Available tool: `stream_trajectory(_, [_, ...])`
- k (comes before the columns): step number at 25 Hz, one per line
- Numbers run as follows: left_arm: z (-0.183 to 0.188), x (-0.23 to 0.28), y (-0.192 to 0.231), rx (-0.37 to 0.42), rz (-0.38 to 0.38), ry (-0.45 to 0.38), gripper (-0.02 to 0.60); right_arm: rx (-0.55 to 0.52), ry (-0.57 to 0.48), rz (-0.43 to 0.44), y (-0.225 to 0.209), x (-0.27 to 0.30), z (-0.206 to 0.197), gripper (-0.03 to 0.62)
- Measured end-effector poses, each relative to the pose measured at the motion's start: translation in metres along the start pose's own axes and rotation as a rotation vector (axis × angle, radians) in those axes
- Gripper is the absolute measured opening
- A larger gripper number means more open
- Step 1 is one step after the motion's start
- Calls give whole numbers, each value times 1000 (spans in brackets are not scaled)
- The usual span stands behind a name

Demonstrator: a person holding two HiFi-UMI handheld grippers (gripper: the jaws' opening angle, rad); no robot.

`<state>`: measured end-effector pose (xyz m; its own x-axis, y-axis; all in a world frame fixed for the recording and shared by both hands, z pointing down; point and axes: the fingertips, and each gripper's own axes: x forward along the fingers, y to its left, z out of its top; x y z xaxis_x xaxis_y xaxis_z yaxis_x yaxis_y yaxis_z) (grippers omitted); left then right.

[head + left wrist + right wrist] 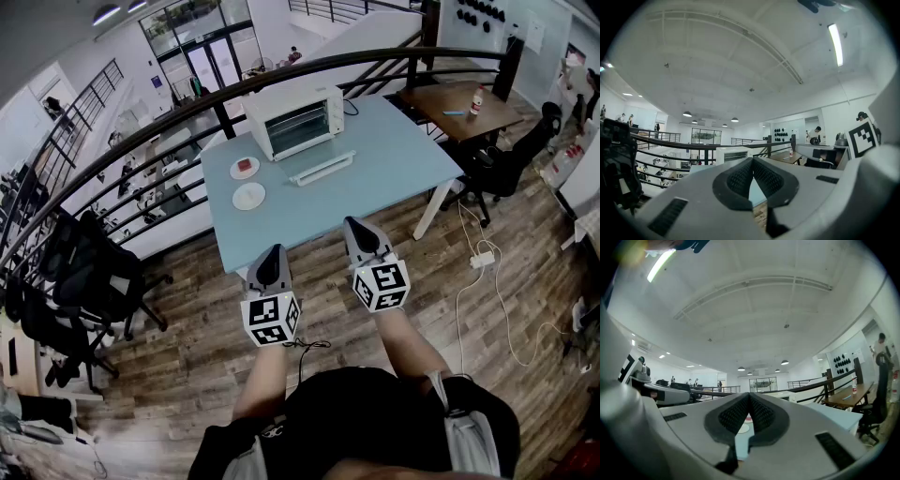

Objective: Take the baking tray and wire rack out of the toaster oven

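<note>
Spotting the toaster oven [292,120] at the far side of the light-blue table [394,159], with its glass front turned toward the near edge. Cannot make out the baking tray or the wire rack behind that glass. Noting a long white bar [322,168] lying on the table just in front of the oven, apart from it. Finding two small white plates to the left of the bar: the farther plate [245,168] carrying something red, the nearer plate [248,196] just beside it. Holding the left tongs [275,253] and the right tongs [356,230] side by side at the table's near edge, pointing toward the oven and well apart from it. Showing both tongs closed, pads pressed together, gripping nothing. Backing the table with a dark curved railing [169,122], and past it a wooden desk [450,111] bearing a small bottle [477,99]. Flanking the scene with black chairs [84,281] at left and a power strip [482,260] on the wooden floor at right.
</note>
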<state>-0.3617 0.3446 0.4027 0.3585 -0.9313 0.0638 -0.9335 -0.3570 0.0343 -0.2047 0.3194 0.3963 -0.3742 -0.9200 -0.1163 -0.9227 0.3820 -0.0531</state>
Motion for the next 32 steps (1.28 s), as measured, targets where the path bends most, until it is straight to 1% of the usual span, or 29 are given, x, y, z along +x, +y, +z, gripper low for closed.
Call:
stream_trajectory(9, [1, -6, -28, 0, 21, -2, 14, 9, 13, 7, -17, -24, 3, 2])
stream_trajectory(14, [1, -4, -48, 15, 26, 4, 14, 16, 9, -9, -36, -37, 6, 2])
stream_trajectory(21, [-4, -7, -77, 19, 48, -8, 14, 17, -8, 25, -53, -54, 8, 2])
stream_trajectory(23, [-5, -5, -79, 27, 54, -7, 14, 17, -11, 29, -56, -54, 8, 2])
stream_trajectory(27, [-8, 3, -78, 16, 63, -9, 14, 19, -8, 31, -61, -52, 5, 2])
stream_trajectory(32, [-15, 26, -75, 13, 57, -5, 14, 31, 13, 24, -76, -35, -9, 0])
